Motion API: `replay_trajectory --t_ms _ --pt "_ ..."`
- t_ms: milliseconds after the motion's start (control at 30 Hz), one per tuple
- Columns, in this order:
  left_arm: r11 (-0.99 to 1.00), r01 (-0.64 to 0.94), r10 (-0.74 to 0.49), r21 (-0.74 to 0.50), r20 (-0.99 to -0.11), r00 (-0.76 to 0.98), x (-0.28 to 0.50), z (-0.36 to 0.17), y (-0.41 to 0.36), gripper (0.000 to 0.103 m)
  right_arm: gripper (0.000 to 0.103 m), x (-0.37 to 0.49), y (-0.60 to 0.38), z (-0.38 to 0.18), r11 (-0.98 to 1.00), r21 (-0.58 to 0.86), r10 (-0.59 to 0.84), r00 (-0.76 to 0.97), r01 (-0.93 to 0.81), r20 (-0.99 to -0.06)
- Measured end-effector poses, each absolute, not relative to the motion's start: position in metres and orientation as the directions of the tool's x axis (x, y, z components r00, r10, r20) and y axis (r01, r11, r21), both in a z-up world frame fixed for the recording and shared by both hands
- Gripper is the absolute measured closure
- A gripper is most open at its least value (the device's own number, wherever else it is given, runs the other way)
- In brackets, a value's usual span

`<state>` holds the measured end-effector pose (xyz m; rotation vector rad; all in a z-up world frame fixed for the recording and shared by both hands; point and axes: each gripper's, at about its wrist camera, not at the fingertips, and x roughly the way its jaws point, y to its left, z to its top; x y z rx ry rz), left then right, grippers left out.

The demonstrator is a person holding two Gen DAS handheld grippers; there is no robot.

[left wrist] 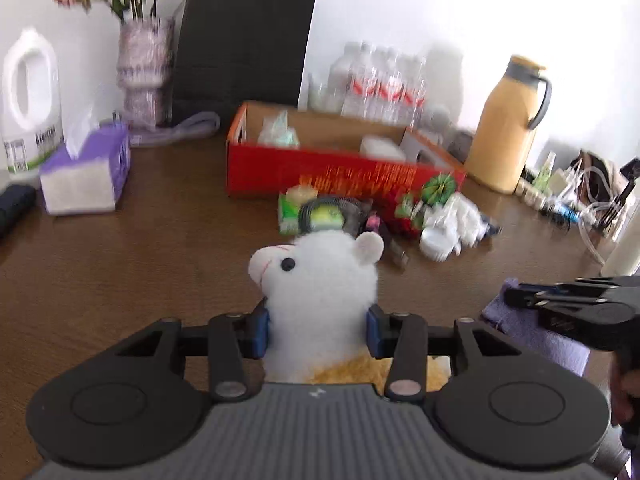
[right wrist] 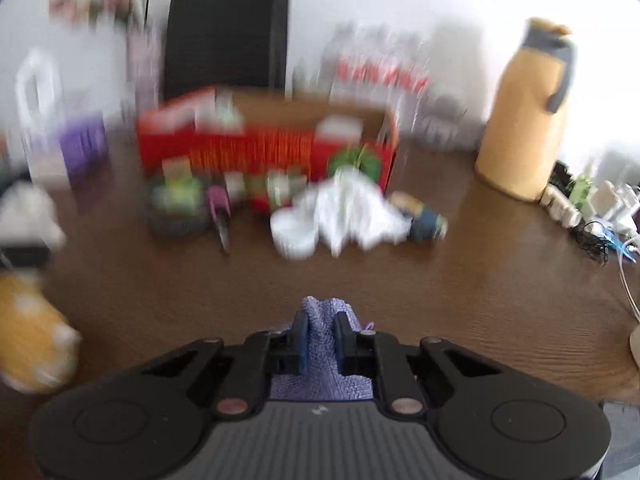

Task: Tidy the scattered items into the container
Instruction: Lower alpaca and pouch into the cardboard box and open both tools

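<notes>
My left gripper [left wrist: 318,328] is shut on a white plush animal [left wrist: 316,280] with a yellow lower body, its head upright above the jaws. My right gripper [right wrist: 322,336] is shut on a folded purple cloth [right wrist: 324,320]; the same gripper [left wrist: 516,296] and purple cloth [left wrist: 520,328] show at the right of the left wrist view. Beyond them stands the open red cardboard box [left wrist: 344,168] [right wrist: 264,148] with a few packets inside. Scattered items lie in front of it: a dark round case [left wrist: 324,214], a white crumpled cloth [right wrist: 352,208], a white cup [right wrist: 294,232], small scissors [right wrist: 220,216].
A purple tissue pack [left wrist: 86,172] and a white jug [left wrist: 30,100] stand at the left. A vase of flowers [left wrist: 144,72], a black bag [left wrist: 244,48] and water bottles [left wrist: 380,84] line the wall. A yellow thermos [left wrist: 508,124] [right wrist: 528,116] and tangled cables [left wrist: 580,200] sit right.
</notes>
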<state>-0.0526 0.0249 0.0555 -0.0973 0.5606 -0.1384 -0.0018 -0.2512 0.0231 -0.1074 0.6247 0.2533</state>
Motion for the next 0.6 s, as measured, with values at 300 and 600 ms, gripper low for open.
replay_trajectory --t_ms 300,600 --pt "0.986 0.114 -0.142 -0.125 -0.249 0.958 -0.009 0.132 0.029 0.059 0.09 -0.027 -0.293 0.126 0.927 0.274 0.293 0.95 -0.254 -0.109" --pt "0.987 0.079 -0.153 -0.143 -0.644 0.749 0.23 0.156 0.033 0.058 0.09 0.203 -0.255 0.187 0.922 0.336 0.323 0.861 -0.193 -0.393"
